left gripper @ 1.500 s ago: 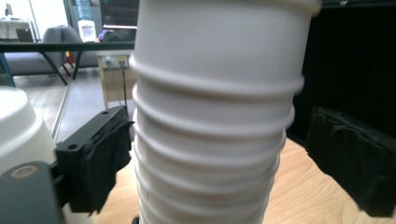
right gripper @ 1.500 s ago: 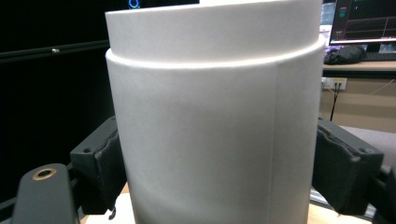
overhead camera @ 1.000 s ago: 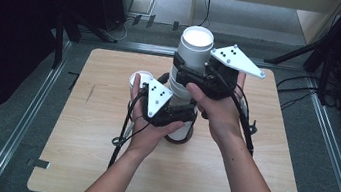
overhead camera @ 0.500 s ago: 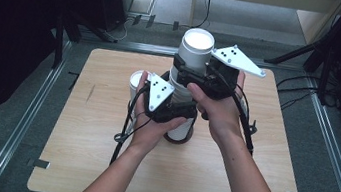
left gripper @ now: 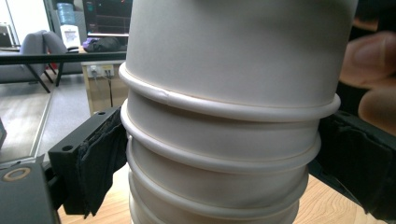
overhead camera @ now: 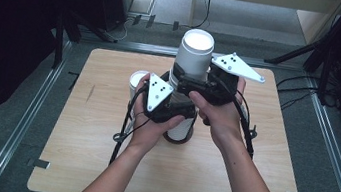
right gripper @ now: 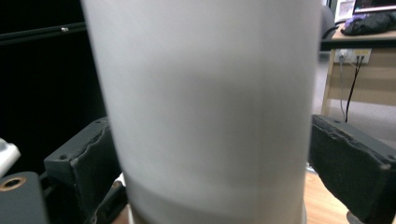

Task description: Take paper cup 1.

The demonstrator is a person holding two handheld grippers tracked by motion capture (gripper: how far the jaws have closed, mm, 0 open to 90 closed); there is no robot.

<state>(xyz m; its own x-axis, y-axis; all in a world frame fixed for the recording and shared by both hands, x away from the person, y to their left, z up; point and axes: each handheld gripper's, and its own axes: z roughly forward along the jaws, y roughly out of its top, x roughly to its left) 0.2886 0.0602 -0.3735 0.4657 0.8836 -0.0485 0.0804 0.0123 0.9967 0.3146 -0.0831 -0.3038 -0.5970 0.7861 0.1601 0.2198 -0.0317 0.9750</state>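
A tall stack of white paper cups [overhead camera: 187, 86] stands near the middle of the wooden table [overhead camera: 73, 163], a little toward its far edge. A single white cup [overhead camera: 136, 82] stands just beside it, on the side of the table's left edge.

The left gripper [overhead camera: 172, 110] holds the lower part of the stack. In the left gripper view, its black padded fingers [left gripper: 95, 161] press against the nested rims on both sides, pinching the stack.

The right gripper [overhead camera: 195, 87] sits higher, around the top cup. Its jaws have just been opening. In the right gripper view, the cup wall lies between them with a gap on the right side, so they look spread and not gripping.

The step in hand seems to be freeing the top cup from the stack. To do it well, the lower grip should stay firm but not crush the paper. The upper jaws should close squarely under a rim, then lift straight up, so the stack does not tip toward the single cup.
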